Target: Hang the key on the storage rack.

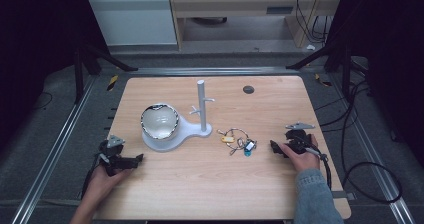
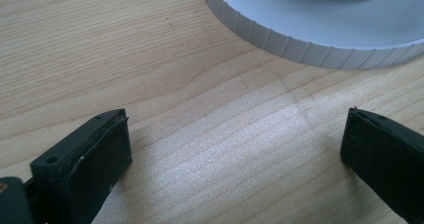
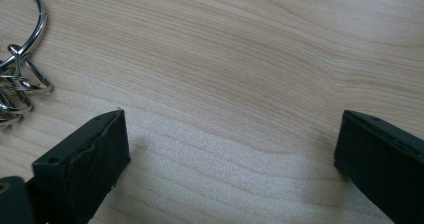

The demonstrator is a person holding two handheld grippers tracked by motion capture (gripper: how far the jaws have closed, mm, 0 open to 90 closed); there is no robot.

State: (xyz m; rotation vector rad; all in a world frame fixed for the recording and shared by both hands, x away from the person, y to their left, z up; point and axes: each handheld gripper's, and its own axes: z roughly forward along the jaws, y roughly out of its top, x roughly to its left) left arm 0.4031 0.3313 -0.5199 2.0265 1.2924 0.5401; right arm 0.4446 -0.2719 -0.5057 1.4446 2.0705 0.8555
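While the bowl (image 1: 159, 121) sits on the white stand (image 1: 186, 130) with nothing visible inside it, my right hand-held gripper (image 3: 230, 154) rests wide open on the surface (image 1: 210, 184), holding nothing, near the key rings (image 3: 20, 79). My left hand-held gripper (image 2: 235, 154) gapes equally empty beside the stand's ribbed base.

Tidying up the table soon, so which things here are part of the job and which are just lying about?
Part of the job:
- key ring with yellow and blue tags, nearest the right gripper, which is open
- white stand with pegs, probably where the keys hang
- left gripper, open, near the stand's base

Just lying about:
- bowl on the base
- dark round cap at the table's far side
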